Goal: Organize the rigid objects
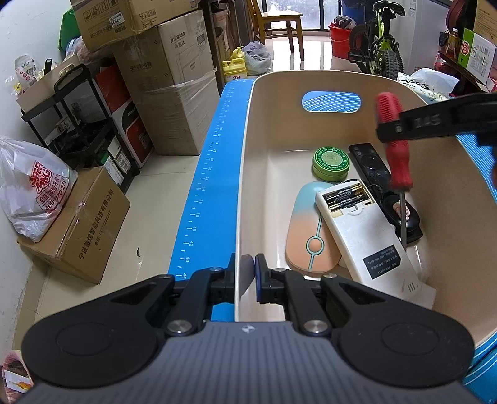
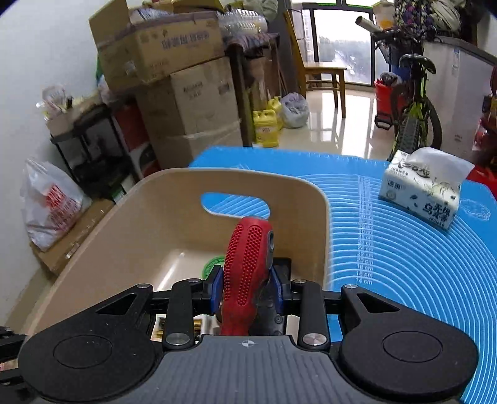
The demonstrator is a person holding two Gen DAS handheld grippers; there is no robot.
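Observation:
A beige bin (image 1: 248, 149) stands on a blue mat (image 1: 214, 161). My left gripper (image 1: 247, 275) is shut on the bin's near left wall. My right gripper (image 2: 247, 289) is shut on a red-handled screwdriver (image 2: 248, 267), held upright over the bin's right side with the shaft pointing down; it also shows in the left wrist view (image 1: 394, 149). Inside the bin lie a green ointment tin (image 1: 330, 163), a black remote (image 1: 369, 163), a white remote (image 1: 363, 230) with its batteries showing, a peach and blue mouse (image 1: 310, 230) and a small black item (image 1: 403, 214).
A tissue pack (image 2: 422, 186) lies on the mat at the far right. Left of the table are stacked cardboard boxes (image 1: 167, 93), a black shelf (image 1: 80, 124) and a plastic bag (image 1: 31, 186). A bicycle (image 2: 413, 105) and wooden chair (image 1: 279, 25) stand beyond.

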